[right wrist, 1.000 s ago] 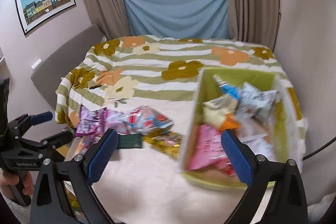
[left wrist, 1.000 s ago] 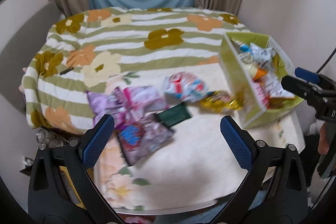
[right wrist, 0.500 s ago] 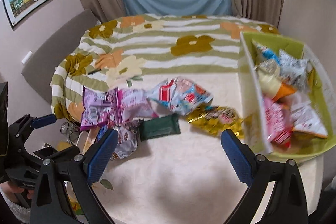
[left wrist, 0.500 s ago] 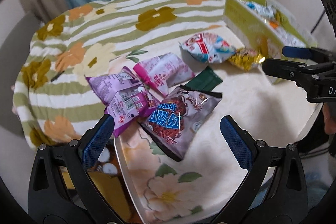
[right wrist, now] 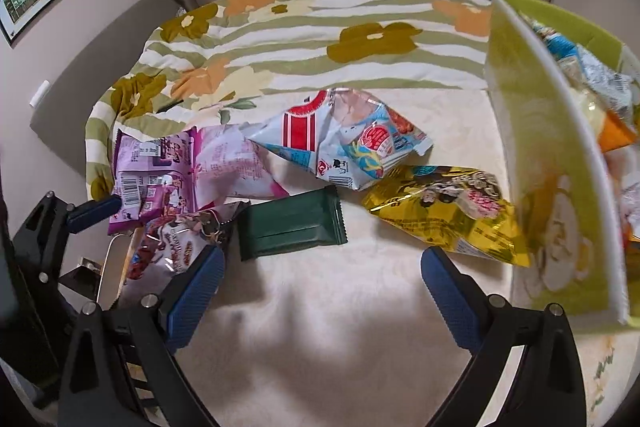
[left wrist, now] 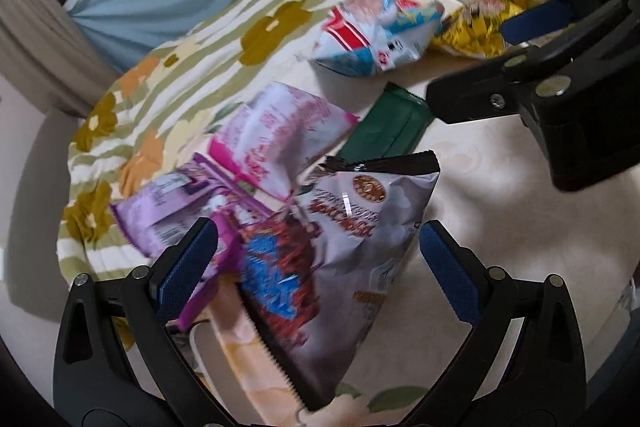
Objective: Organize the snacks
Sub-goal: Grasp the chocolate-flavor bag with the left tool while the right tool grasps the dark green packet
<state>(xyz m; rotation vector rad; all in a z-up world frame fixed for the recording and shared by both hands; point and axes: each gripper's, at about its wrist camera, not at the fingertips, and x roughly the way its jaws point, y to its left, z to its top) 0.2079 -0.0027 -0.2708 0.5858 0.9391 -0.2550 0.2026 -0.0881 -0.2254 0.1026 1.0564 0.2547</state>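
Tongs of left hand [left wrist: 316, 267] spread wide, straddling silver-and-brown snack bag [left wrist: 344, 239]; right tongs [right wrist: 320, 291] also released, just short of green wrapper [right wrist: 294, 227].

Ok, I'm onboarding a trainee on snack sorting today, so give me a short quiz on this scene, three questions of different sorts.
1. True or false: the left gripper is shut on the grey and brown snack bag.
2. Multiple choice: which packet lies nearest the green box? A) the dark green packet B) the yellow packet C) the purple packet
3. Fill in: the right gripper is ____ and holds nothing.

Key: 1 false, since its jaws stand apart either side of the bag; 2 B; 3 open.
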